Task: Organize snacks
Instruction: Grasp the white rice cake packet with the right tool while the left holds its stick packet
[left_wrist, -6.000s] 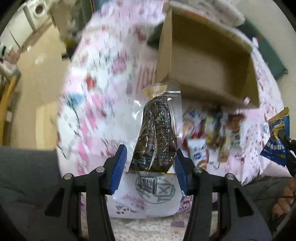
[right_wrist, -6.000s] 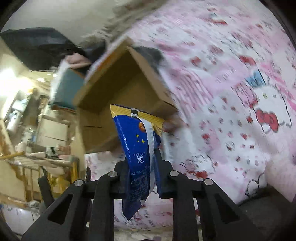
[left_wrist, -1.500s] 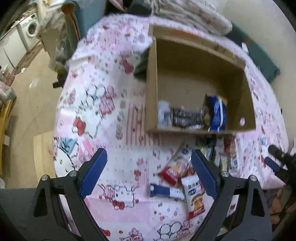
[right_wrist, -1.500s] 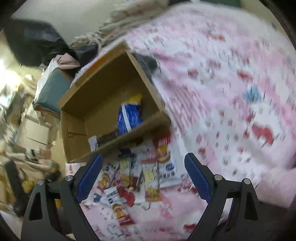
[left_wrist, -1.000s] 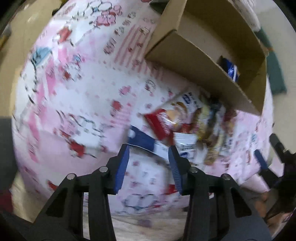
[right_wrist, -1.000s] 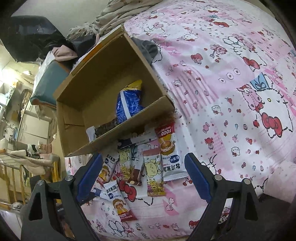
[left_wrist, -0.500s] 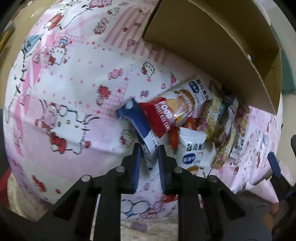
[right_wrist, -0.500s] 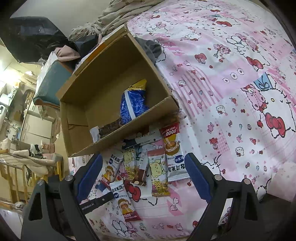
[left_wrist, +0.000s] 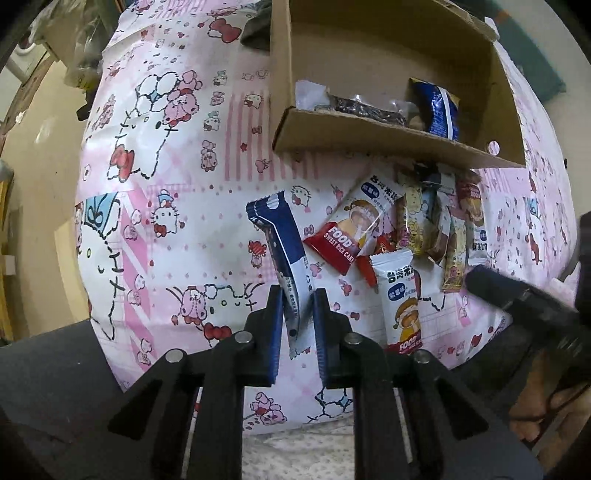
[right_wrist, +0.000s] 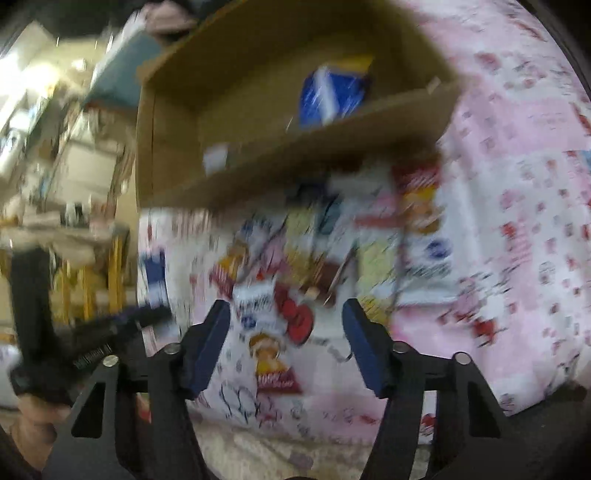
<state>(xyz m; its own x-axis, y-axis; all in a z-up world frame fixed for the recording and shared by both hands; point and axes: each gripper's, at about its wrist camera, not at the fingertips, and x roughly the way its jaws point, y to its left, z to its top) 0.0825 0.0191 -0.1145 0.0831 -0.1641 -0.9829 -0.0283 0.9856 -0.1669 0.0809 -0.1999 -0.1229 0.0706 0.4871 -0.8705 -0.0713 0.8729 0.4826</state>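
Left wrist alone shows fingers (left_wrist: 277, 325) pinching blue wrapper (left_wrist: 286, 258).

Landmark: cardboard box (left_wrist: 373, 136), lying on the bedsheet (left_wrist: 177, 229).
In the box: chip bag (left_wrist: 439, 110) to the right, dark wrapped snack (left_wrist: 365, 109) left of it, both against the near wall.
Before the box: heap of snack packets (left_wrist: 417, 229) on the bedsheet, just beside the near wall.
Left of the heap: long snack bar (left_wrist: 286, 251), farther from the box.

"FOOD SWEET RICE CAKE" on the red-and-white snack packet (left_wrist: 345, 236); "FOOD" on another packet (left_wrist: 402, 306).
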